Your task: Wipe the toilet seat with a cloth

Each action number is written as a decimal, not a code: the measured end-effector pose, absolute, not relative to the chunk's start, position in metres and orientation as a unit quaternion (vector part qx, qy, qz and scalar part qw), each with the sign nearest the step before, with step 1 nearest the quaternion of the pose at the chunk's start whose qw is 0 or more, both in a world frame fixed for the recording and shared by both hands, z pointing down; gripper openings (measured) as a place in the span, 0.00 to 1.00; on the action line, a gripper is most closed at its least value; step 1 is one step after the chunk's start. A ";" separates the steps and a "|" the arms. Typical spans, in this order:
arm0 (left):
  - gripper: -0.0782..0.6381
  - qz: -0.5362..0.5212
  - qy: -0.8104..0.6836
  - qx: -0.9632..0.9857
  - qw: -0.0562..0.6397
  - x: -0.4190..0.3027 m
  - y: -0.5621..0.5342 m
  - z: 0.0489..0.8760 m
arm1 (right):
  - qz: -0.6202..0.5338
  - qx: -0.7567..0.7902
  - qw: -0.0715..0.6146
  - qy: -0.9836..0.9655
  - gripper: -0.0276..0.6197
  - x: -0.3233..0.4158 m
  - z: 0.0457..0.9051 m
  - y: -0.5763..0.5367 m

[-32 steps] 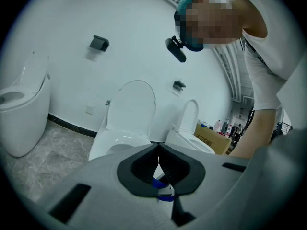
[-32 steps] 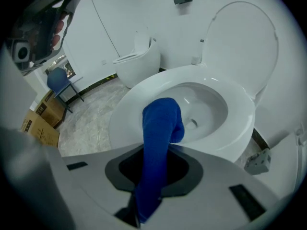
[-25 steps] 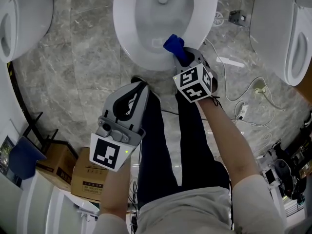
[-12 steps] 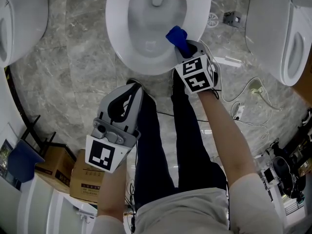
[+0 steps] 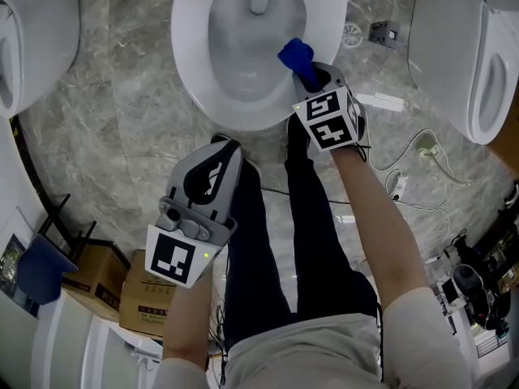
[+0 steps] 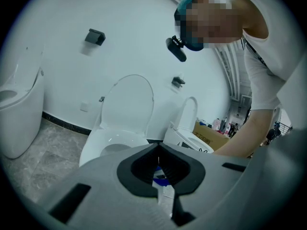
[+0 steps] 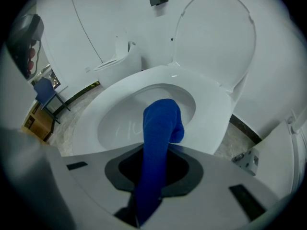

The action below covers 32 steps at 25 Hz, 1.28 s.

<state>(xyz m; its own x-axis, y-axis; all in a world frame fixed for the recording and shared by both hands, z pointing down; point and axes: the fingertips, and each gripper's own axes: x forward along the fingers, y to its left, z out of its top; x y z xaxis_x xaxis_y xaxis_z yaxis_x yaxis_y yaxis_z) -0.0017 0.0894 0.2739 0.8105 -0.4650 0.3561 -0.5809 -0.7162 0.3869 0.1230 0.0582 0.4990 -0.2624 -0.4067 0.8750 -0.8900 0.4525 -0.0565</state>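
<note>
Blue cloth (image 5: 295, 56) in right gripper (image 5: 318, 83), at toilet seat (image 5: 189, 32) rim

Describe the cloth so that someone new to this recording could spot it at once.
Find the white ceramic toilet at the top centre of the head view. At its right rim, the right gripper is shut on a rolled royal-blue cloth, the only blue thing against the white porcelain.

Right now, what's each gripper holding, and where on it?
Right gripper is shut on the blue cloth, pinching one end; the free end sticks out over the toilet seat. Left gripper is shut, holding nothing.
</note>
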 end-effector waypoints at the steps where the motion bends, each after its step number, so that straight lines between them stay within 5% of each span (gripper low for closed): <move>1: 0.12 0.118 -0.284 0.919 0.248 0.000 0.090 0.275 | 0.286 0.438 0.421 -0.741 0.14 0.125 0.499 0.057; 32: 0.12 0.126 -0.286 0.913 0.263 0.021 0.072 0.287 | 0.255 0.445 0.433 -0.741 0.14 0.165 0.502 -0.002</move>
